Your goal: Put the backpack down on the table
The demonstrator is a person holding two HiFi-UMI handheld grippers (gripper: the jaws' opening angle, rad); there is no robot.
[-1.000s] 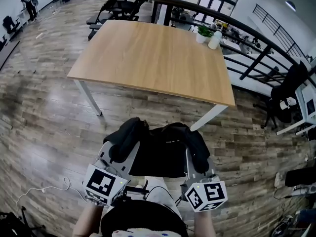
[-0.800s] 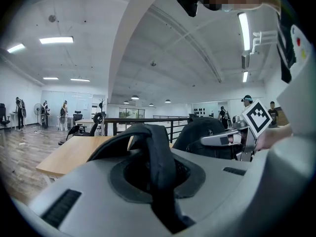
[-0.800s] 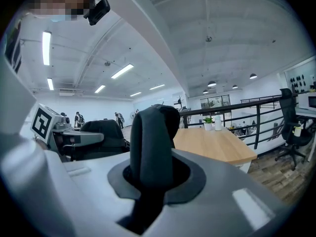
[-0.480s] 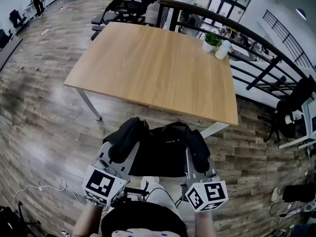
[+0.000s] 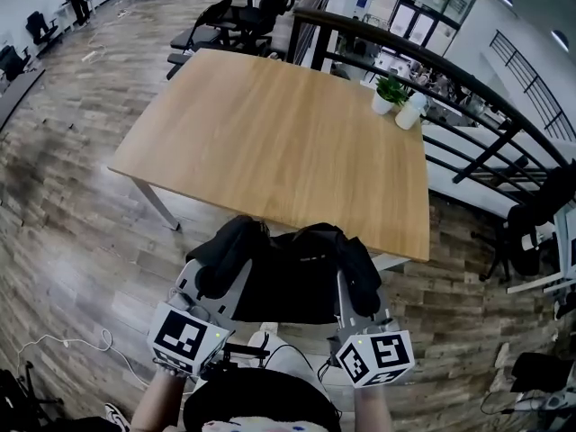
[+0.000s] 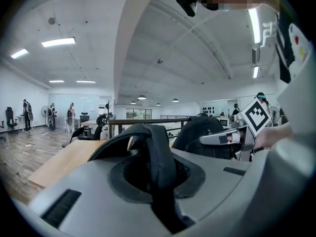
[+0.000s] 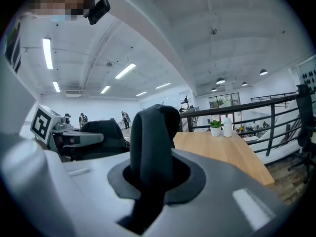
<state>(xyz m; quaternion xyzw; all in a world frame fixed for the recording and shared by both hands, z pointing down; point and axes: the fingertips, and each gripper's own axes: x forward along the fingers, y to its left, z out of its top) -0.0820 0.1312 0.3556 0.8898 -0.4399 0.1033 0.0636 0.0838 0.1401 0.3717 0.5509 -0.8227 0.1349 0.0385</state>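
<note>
An open office with a wood floor; the pale counter stands just ahead of us, a small plant at its far corner; we hold the black backpack in the air at its near edge; the left gripper and right gripper each have their fingers pinching a shoulder strap; the setting-down itself, we judge, is all yet to do.

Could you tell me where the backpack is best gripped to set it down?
On the backpack, grip both shoulder straps from the near side: they arch up as loops that fit between jaws. The left gripper and right gripper hold one each.
</note>
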